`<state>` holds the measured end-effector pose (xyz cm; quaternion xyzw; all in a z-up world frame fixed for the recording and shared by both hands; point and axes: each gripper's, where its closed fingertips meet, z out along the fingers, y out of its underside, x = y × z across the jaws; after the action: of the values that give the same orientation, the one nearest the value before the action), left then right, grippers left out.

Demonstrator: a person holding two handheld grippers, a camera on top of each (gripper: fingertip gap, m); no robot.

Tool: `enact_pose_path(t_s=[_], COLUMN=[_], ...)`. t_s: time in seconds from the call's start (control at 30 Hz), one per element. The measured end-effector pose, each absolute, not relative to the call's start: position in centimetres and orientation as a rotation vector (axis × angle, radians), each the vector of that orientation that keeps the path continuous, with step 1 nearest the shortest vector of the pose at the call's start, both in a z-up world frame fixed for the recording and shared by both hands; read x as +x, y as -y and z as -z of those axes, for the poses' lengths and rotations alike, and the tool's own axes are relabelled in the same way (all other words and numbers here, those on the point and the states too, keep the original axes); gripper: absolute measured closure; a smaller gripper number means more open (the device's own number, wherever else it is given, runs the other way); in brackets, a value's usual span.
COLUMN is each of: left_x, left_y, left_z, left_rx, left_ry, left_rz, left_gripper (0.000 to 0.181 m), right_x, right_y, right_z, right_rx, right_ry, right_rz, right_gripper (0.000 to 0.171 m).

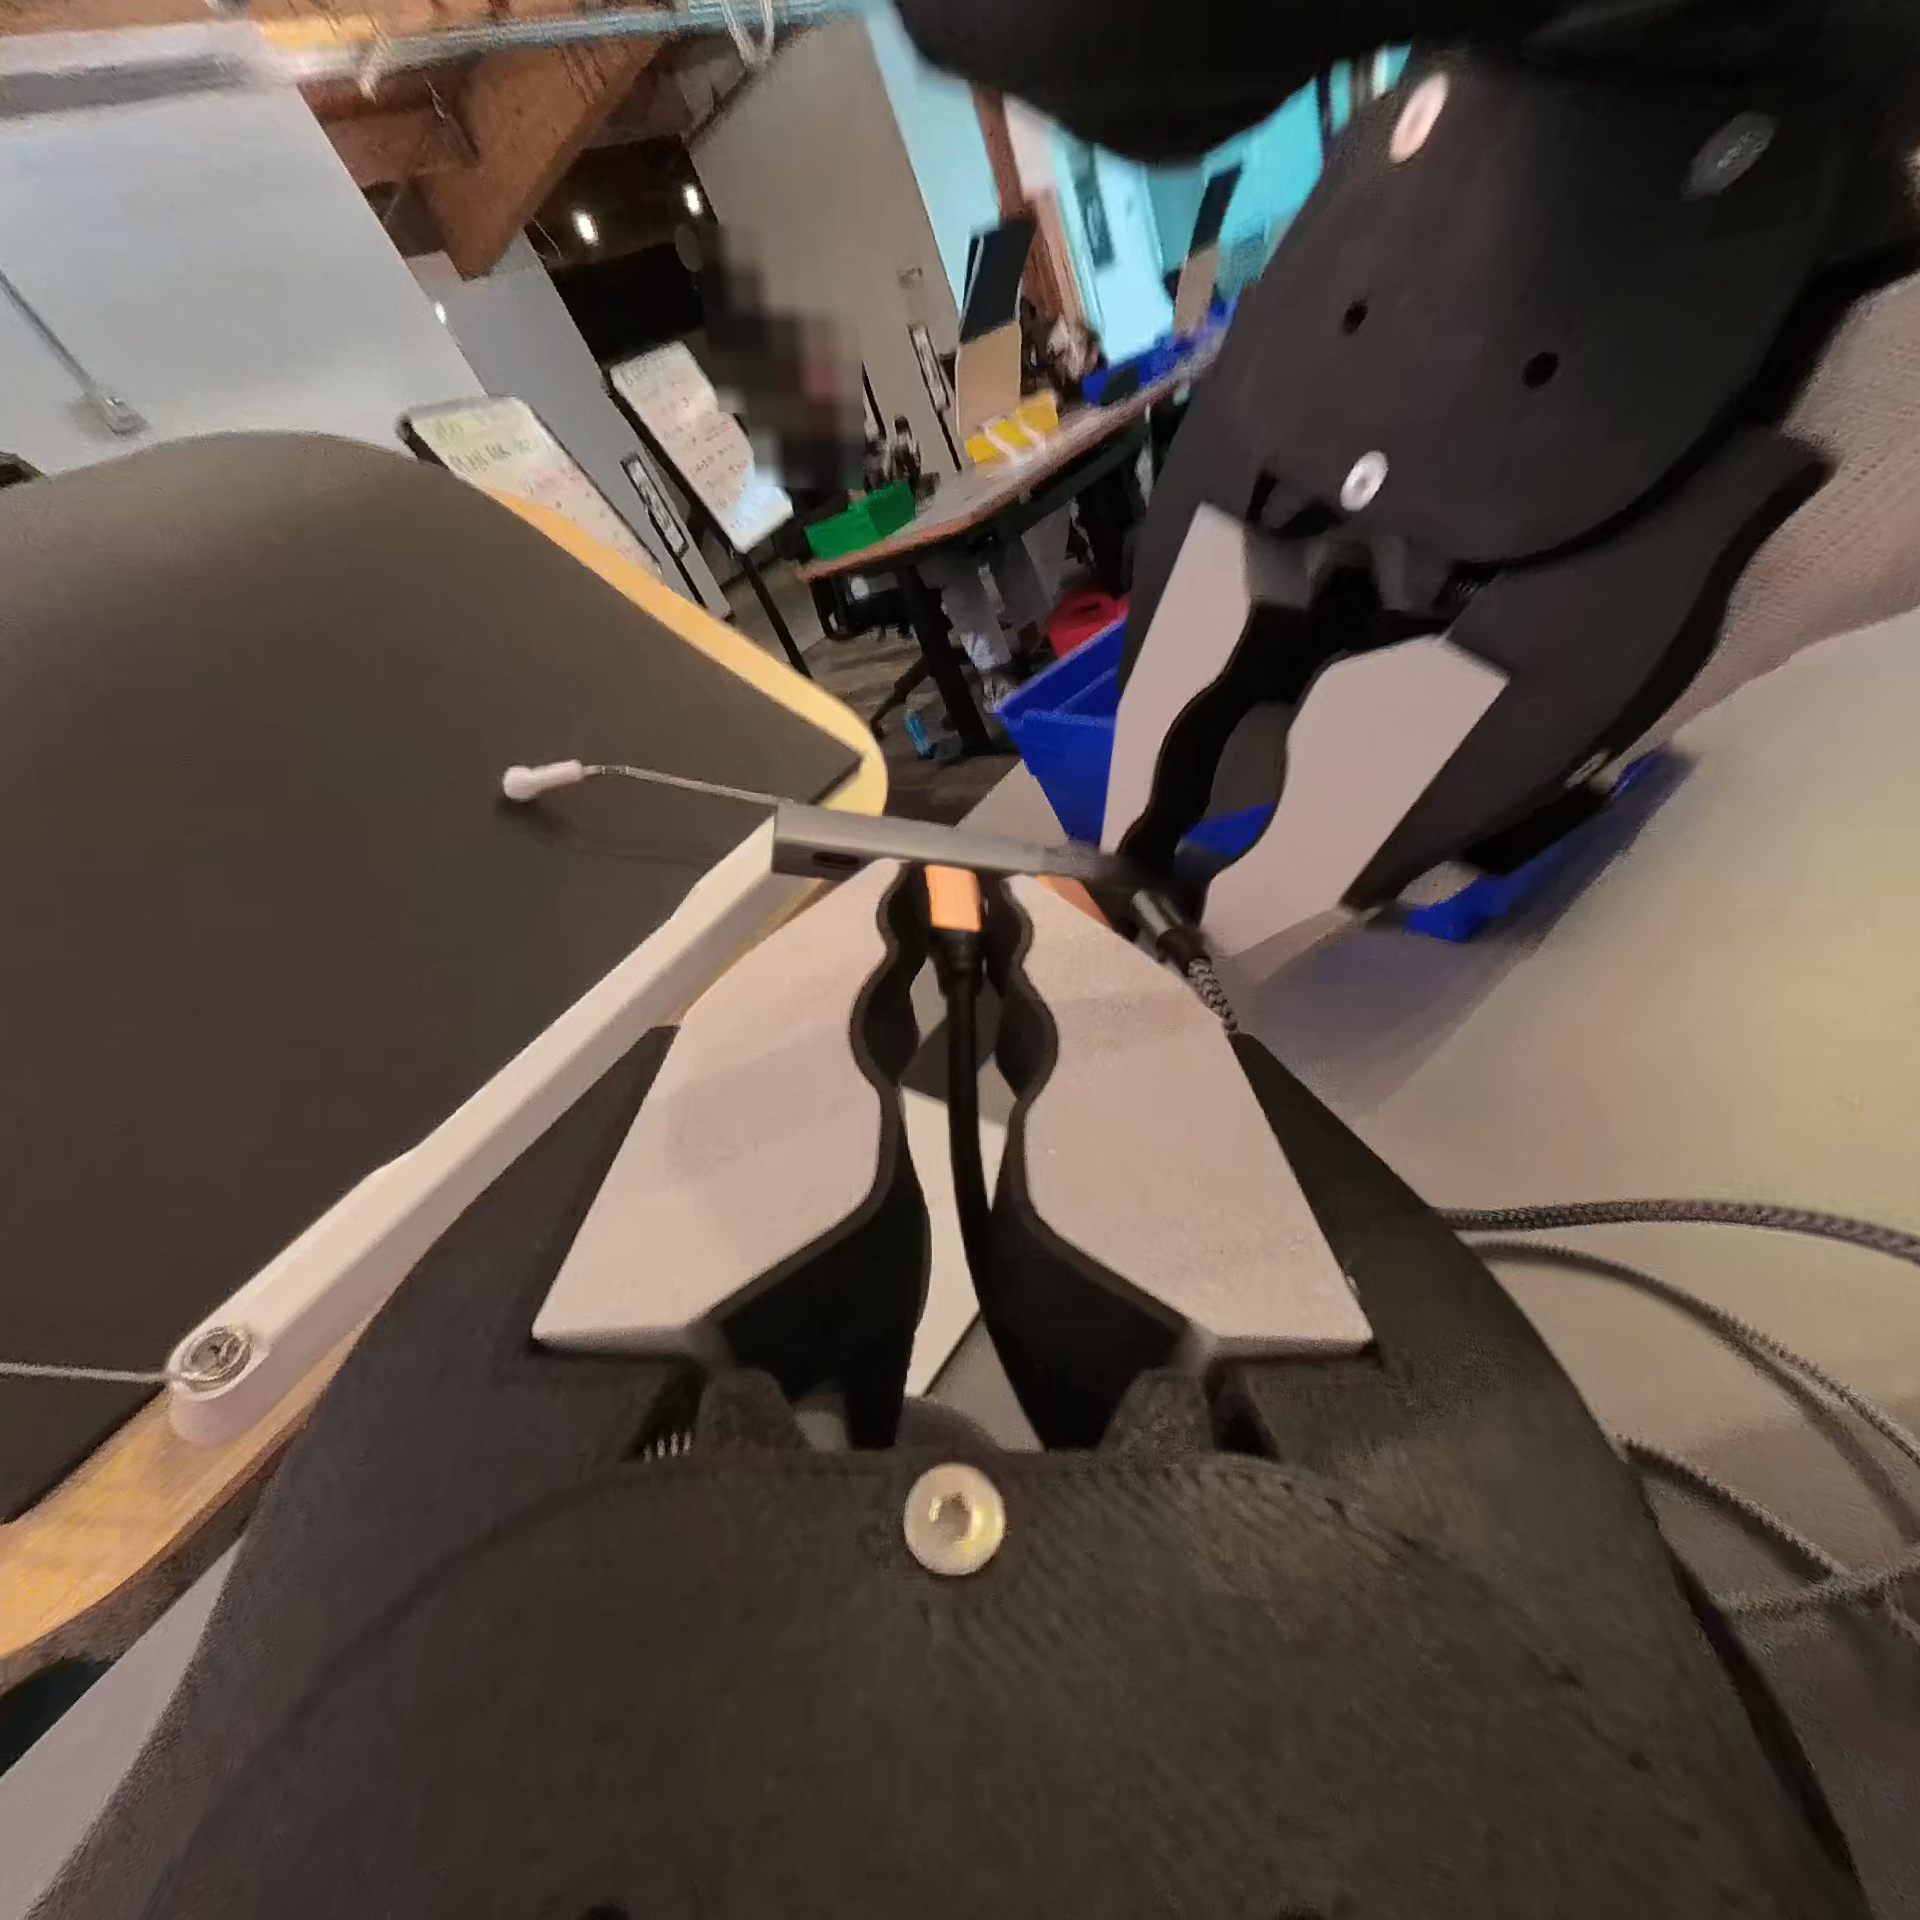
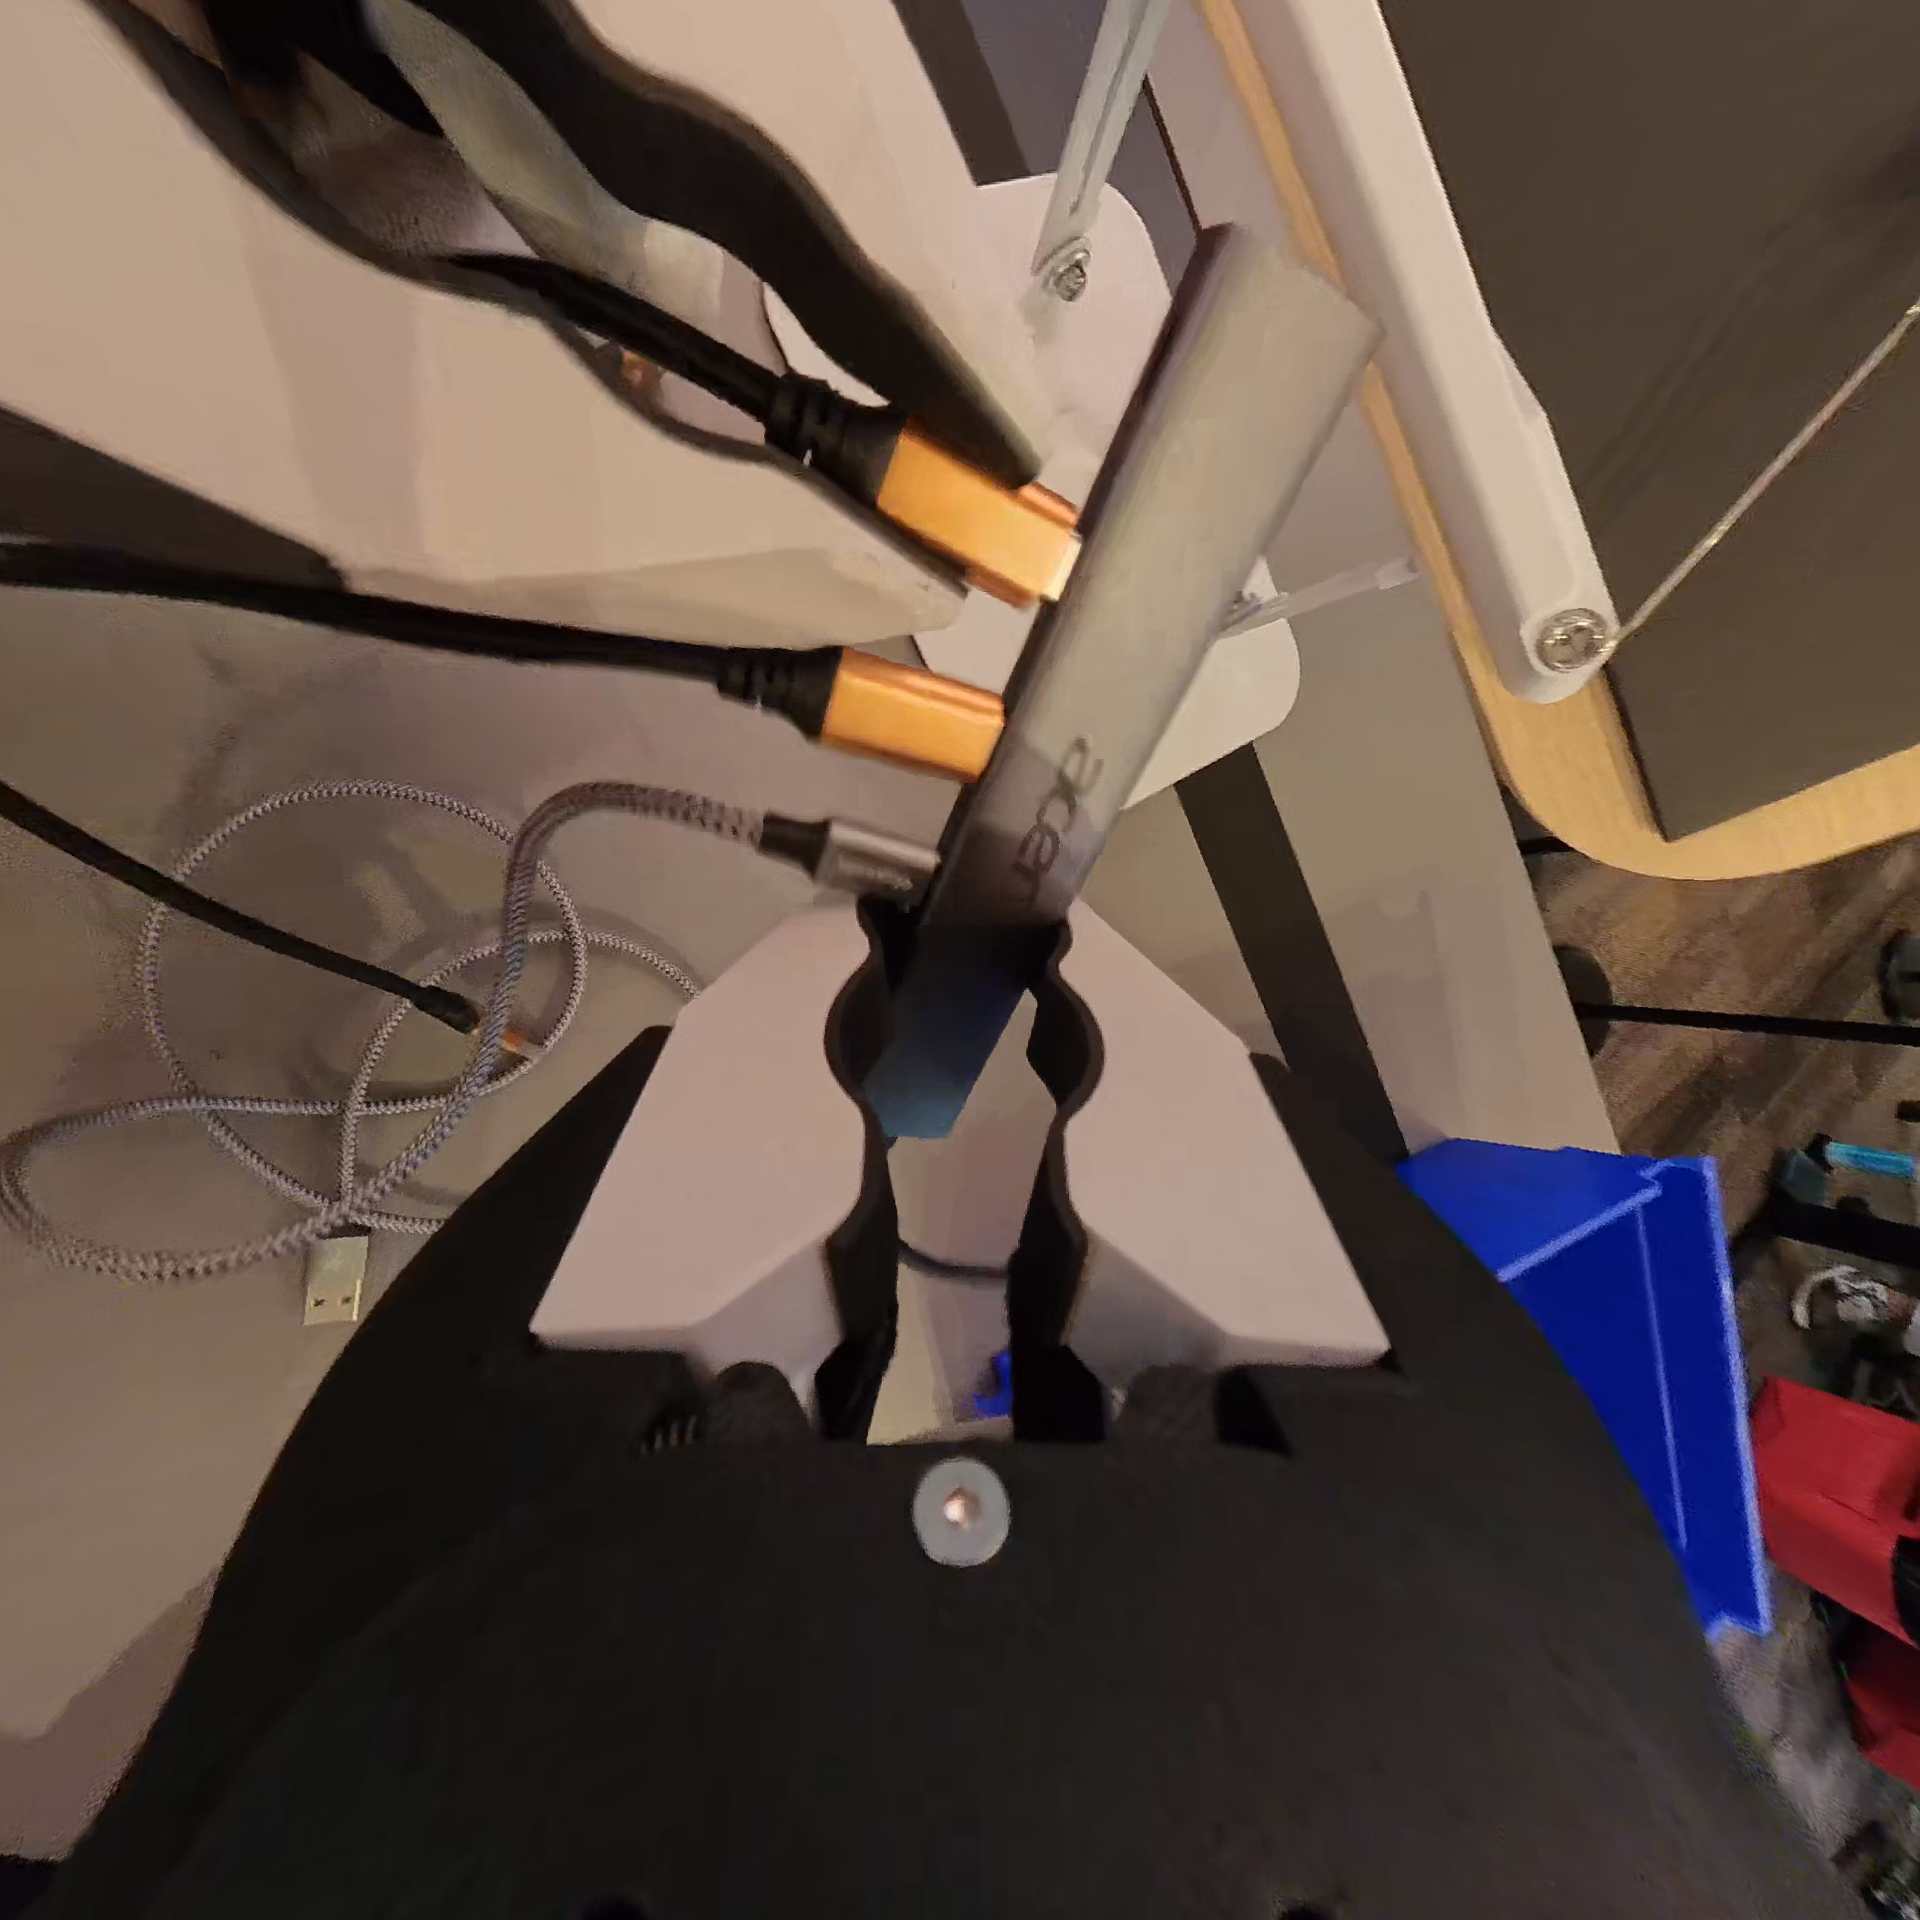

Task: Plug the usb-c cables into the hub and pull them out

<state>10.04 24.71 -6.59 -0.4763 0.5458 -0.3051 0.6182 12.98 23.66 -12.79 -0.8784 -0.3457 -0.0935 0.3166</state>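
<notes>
1. Left wrist view. Left gripper (image 1: 954, 914): fingers nearly pressed together, pinching the orange plug (image 1: 952, 896) of a black cable (image 1: 966, 1101) that runs back between the fingers toward the camera.
2. Same view. Hub (image 1: 925, 844): slim grey bar lying crosswise just past the fingertips; the orange plug's tip meets its near edge. An open port shows on its left end.
3. Same view. Right gripper (image 1: 1236, 883): comes in from the upper right, one fingertip on the hub's right end. A braided grey cable (image 1: 1210, 982) leaves the hub just beside that tip.
4. Right wrist view. Right gripper (image 2: 961, 997): fingers narrowed onto the near end of the hub (image 2: 1143, 582), which points away and up from the tips.
5. Same view. Left of the hub: three plugs in a row at its edge — the far orange plug (image 2: 977, 520) held by the left gripper (image 2: 997, 499), a second orange plug (image 2: 914, 712), and the braided cable's grey plug (image 2: 862, 852) nearest the tips.
6. Same view. Lower left of the fingers: the braided cable (image 2: 343, 1091) coiled loosely on the white table (image 2: 156, 1455).
</notes>
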Motion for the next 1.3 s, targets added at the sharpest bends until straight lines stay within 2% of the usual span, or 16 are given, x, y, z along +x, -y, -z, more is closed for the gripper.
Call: enact_pose_path(t_s=[0.03, 0.1, 0.47, 0.73, 0.83, 0.93, 1.0, 1.1, 1.23, 1.3], left_x=[10.2, 10.4, 10.2, 9.3, 9.0, 9.0, 9.4, 9.6, 9.5, 9.4], left_y=[-24.6, -24.2, -24.0, -26.3, -27.7, -27.7, -27.1, -26.2, -25.6, -25.1], left_z=[7.4, 7.5, 8.2, 9.7, 9.9, 9.5, 10.1, 10.6, 9.8, 9.4], left_rx=[-1.103, -1.093, -1.109, -1.275, -1.419, -1.507, -1.572, -1.589, -1.570, -1.547], left_ry=[-1.313, -1.314, -1.364, -1.339, -1.235, -1.124, -1.116, -1.146, -1.132, -1.149], left_rz=[0.686, 0.709, 0.743, 0.848, 1.035, 1.298, 1.437, 1.530, 1.635, 1.672], left_gripper=[0.179, 0.179, 0.179, 0.155, 0.133, 0.129, 0.135, 0.159, 0.165, 0.170], right_x=[12.5, 13.0, 12.8, 15.3, 15.2, 14.0, 12.8, 12.2, 11.7, 11.1], right_y=[-23.7, -23.6, -23.6, -23.9, -24.1, -24.2, -24.3, -24.5, -24.6, -23.9], right_z=[12.1, 11.9, 14.3, 16.0, 15.7, 15.4, 15.3, 15.4, 15.6, 15.8], right_rx=[-2.277, -2.284, -2.344, -2.345, -2.292, -2.221, -2.172, -2.157, -2.140, -2.154], right_ry=[0.915, 0.923, 0.910, 0.916, 0.973, 1.058, 1.107, 1.125, 1.126, 1.129], right_rz=[0.251, 0.348, 0.172, 0.103, 0.148, 0.174, 0.165, 0.177, 0.126, 0.016], right_gripper=[0.152, 0.153, 0.153, 0.153, 0.153, 0.153, 0.153, 0.153, 0.153, 0.141])
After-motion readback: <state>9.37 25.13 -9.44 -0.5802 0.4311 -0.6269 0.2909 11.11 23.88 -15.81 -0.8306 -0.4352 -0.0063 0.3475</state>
